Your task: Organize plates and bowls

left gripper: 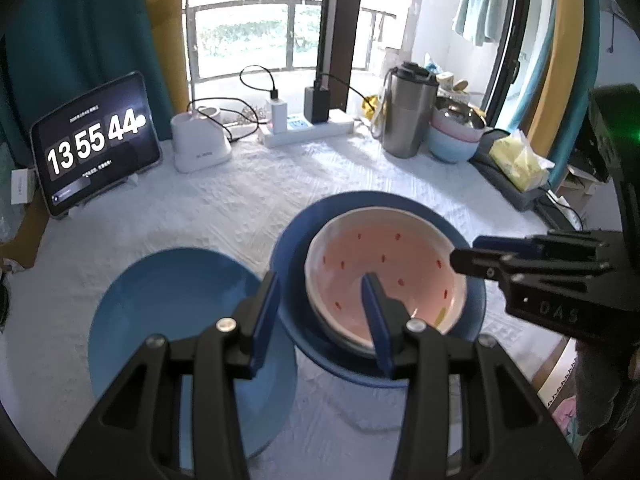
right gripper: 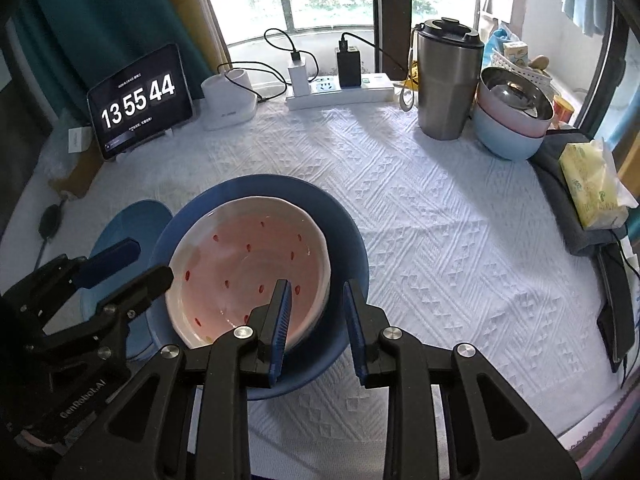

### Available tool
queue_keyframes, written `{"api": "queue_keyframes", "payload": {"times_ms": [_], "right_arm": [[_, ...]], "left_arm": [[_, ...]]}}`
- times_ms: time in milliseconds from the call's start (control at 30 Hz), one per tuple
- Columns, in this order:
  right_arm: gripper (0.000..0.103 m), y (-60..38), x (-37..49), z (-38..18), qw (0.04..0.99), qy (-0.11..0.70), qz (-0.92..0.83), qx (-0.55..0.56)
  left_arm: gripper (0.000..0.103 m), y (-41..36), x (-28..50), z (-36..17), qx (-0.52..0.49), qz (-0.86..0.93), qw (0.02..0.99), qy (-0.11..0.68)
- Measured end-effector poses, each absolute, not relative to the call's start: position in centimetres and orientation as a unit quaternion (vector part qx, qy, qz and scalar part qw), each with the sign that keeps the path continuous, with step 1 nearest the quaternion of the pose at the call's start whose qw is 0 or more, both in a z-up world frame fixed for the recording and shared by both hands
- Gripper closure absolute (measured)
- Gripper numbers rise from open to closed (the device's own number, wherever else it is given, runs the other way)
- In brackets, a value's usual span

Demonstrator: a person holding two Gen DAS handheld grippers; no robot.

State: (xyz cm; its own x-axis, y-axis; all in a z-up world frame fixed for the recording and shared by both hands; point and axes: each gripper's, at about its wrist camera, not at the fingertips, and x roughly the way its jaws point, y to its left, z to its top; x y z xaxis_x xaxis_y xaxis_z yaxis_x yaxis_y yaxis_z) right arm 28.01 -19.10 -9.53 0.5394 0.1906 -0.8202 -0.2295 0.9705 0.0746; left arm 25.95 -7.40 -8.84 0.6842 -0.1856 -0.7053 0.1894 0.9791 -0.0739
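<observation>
A pink bowl [left gripper: 400, 264] [right gripper: 248, 264] with red speckles sits inside a dark blue bowl [left gripper: 360, 204] [right gripper: 280, 188] on the white cloth. A light blue plate [left gripper: 168, 304] [right gripper: 136, 216] lies flat just left of them. My left gripper [left gripper: 320, 278] [right gripper: 153, 258] straddles the left rims, one finger outside the dark blue bowl and one over the pink bowl's inside. My right gripper [right gripper: 316, 282] [left gripper: 466, 250] straddles the right rims the same way. Both sets of jaws stand partly apart, and no pad visibly presses on a rim.
Along the back stand a tablet clock [left gripper: 96, 144], a white lamp base [left gripper: 200, 140], a power strip [right gripper: 340, 90], a steel tumbler [right gripper: 444, 80] and stacked pastel bowls [right gripper: 512, 120]. A tissue pack [right gripper: 592, 184] lies on dark cloth at the right edge.
</observation>
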Motion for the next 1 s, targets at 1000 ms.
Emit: {"api": "queue_keyframes", "payload": {"times_ms": [1000], "right_arm": [[0.074, -18.7, 20.9, -6.9, 0.906, 0.407, 0.115, -0.032]], "left_arm": [[0.04, -6.4, 18.4, -5.3, -0.008, -0.089, 0.946, 0.312]]}}
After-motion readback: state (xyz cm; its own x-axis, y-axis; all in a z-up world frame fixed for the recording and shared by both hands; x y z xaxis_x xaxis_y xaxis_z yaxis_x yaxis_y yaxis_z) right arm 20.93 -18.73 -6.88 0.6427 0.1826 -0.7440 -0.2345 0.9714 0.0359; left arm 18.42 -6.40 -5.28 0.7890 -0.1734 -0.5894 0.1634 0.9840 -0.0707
